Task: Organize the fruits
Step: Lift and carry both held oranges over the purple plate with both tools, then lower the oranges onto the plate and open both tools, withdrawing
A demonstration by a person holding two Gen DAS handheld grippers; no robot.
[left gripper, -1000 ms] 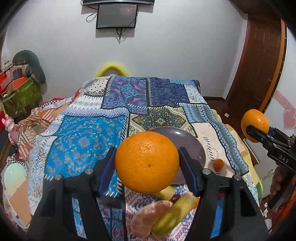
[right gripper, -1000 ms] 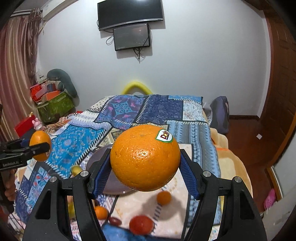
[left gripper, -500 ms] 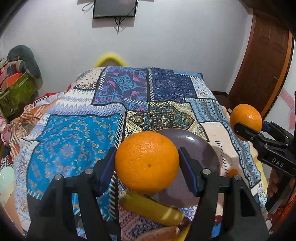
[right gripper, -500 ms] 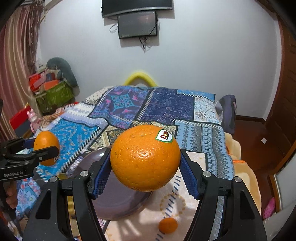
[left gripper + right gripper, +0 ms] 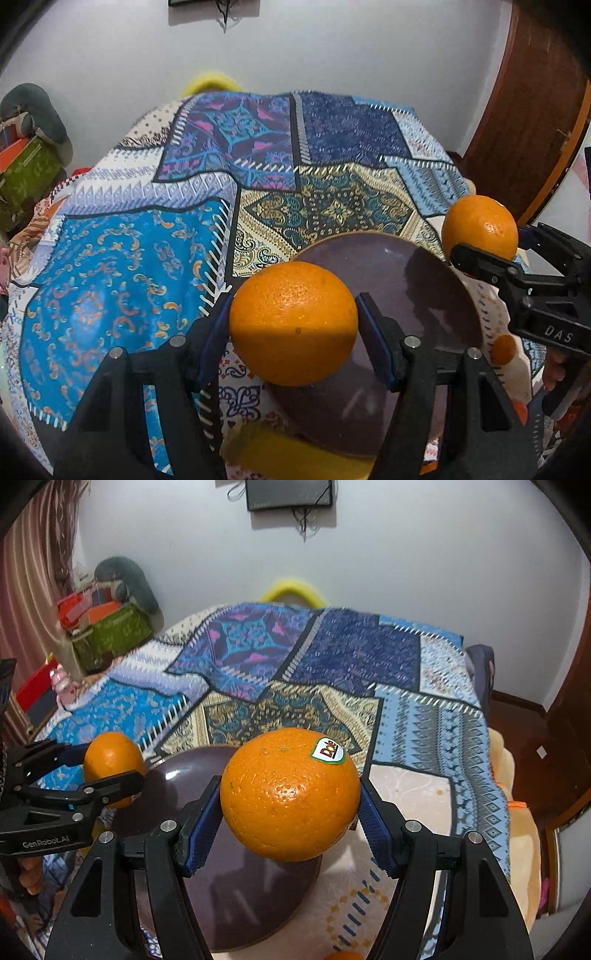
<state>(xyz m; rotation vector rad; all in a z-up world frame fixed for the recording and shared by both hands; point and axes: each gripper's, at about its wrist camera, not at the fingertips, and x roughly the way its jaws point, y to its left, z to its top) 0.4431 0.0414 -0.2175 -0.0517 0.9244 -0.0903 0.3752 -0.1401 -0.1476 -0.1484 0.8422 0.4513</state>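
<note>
- Your left gripper (image 5: 293, 325) has its fingers clamped on a plain orange (image 5: 293, 323), held between the blue pads above the near-left rim of the purple plate (image 5: 424, 280).
- Your right gripper (image 5: 290, 797) has its fingers clamped on the stickered orange (image 5: 290, 794), held over the plate's right side.
- The plate lies on the bed's patchwork quilt (image 5: 122, 280), ahead of and below both pairs of fingers.
- A banana (image 5: 291, 456) lies below your left fingers, and a small orange fruit (image 5: 503, 349) sits just right of the plate.

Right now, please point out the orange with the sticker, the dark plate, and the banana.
orange with the sticker (image 5: 290, 794), right wrist view, middle of its peel.
dark plate (image 5: 424, 280), left wrist view, bare inner surface.
banana (image 5: 291, 456), left wrist view, middle of its visible yellow skin.
</note>
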